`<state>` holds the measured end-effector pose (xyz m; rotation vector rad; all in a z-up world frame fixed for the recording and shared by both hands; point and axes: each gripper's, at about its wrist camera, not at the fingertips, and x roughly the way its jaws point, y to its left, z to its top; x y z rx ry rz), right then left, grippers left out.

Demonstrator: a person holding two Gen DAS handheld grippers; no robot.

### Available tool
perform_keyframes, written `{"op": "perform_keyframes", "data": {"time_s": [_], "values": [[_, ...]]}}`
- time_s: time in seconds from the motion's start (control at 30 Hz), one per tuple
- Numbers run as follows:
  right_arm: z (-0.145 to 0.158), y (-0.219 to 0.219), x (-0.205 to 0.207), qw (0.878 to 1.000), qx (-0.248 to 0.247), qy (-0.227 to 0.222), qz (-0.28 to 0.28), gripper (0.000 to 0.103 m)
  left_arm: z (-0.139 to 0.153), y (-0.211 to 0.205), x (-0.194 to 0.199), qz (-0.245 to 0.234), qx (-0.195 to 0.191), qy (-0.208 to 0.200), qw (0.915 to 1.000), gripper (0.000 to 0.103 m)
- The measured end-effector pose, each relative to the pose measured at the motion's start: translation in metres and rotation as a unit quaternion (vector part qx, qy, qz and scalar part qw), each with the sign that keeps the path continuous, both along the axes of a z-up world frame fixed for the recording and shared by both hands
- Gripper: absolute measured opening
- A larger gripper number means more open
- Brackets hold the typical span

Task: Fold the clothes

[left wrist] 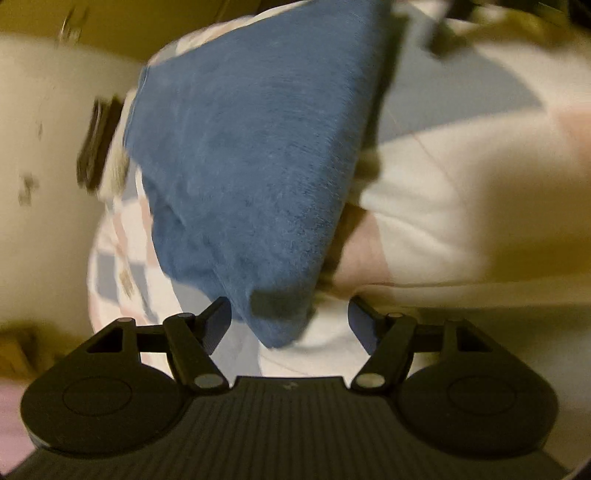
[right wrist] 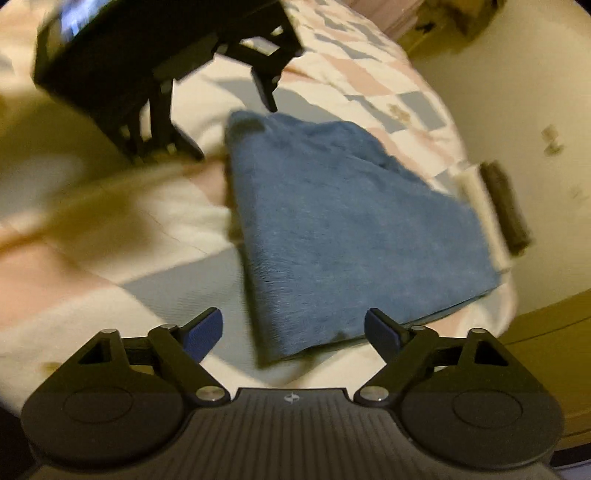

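A folded blue cloth point(left wrist: 251, 158) point(right wrist: 351, 229) lies flat on a checkered bedcover point(left wrist: 443, 206) point(right wrist: 369, 81). In the left wrist view my left gripper point(left wrist: 290, 322) is open, and one corner of the cloth sits between its spread blue fingertips point(left wrist: 218, 321) without being pinched. My right gripper point(right wrist: 295, 332) is open too, its jaws wide on either side of the cloth's near corner. The right wrist view shows the left gripper point(right wrist: 229, 122) hovering at the cloth's far corner, blurred by motion.
The bedcover has white, pink and grey-blue squares. A black and white object point(left wrist: 98, 144) point(right wrist: 495, 210) lies at the bed's edge beside the cloth. Cream floor point(right wrist: 535, 110) lies beyond the edge. Something dark and blurred point(left wrist: 443, 33) shows at the top right.
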<state>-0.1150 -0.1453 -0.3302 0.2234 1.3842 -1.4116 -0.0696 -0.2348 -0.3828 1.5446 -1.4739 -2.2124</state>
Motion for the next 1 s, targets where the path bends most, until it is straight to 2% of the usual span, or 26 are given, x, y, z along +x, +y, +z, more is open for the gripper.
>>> {"op": "perform_keyframes", "data": {"time_s": [0.2,0.23,0.27,0.3,0.37,0.47,0.53,0.63,0.7,0.8,0.9,1.0], "values": [[-0.04,0.0,0.014,0.994,0.009,0.09,0.055,0.076,-0.029,-0.006,0.008,-0.088,-0.064,0.011,0.994,0.067],[-0.044,0.0,0.016,0.992,0.007,0.105,0.067,0.075,-0.033,-0.007,0.008,-0.098,-0.071,0.012,0.9926,0.062],[-0.047,0.0,0.015,0.99,0.007,0.116,0.075,0.072,-0.036,-0.008,0.007,-0.106,-0.077,0.011,0.9914,0.051],[-0.049,-0.001,0.013,0.99,0.009,0.119,0.079,0.068,-0.038,-0.009,0.005,-0.108,-0.08,0.006,0.9909,0.047],[-0.048,-0.007,0.003,0.992,0.026,0.097,0.073,0.04,-0.036,-0.013,0.001,-0.104,-0.07,-0.004,0.9921,0.037],[-0.032,-0.018,-0.019,0.996,0.05,0.033,0.063,0.032,-0.024,-0.018,-0.009,-0.087,-0.041,-0.018,0.9952,0.031],[-0.009,-0.027,-0.039,0.996,0.061,-0.039,0.043,0.026,-0.007,-0.024,-0.019,-0.064,-0.005,-0.028,0.9976,0.027],[0.028,-0.041,-0.078,0.985,0.081,-0.154,0.014,0.023,0.025,-0.035,-0.035,-0.031,0.051,-0.041,0.9974,0.024],[0.049,-0.05,-0.105,0.969,0.094,-0.227,0.004,0.022,0.05,-0.047,-0.045,-0.008,0.09,-0.045,0.9949,0.022],[0.077,-0.065,-0.152,0.94,0.108,-0.325,-0.011,0.02,0.089,-0.063,-0.061,0.033,0.148,-0.042,0.9876,0.021],[0.098,-0.075,-0.199,0.909,0.113,-0.401,-0.022,0.019,0.13,-0.085,-0.085,0.08,0.199,-0.013,0.9766,0.019],[0.115,-0.093,-0.255,0.876,0.116,-0.466,-0.038,0.018,0.165,-0.108,-0.125,0.127,0.234,0.024,0.9637,0.019]]}}
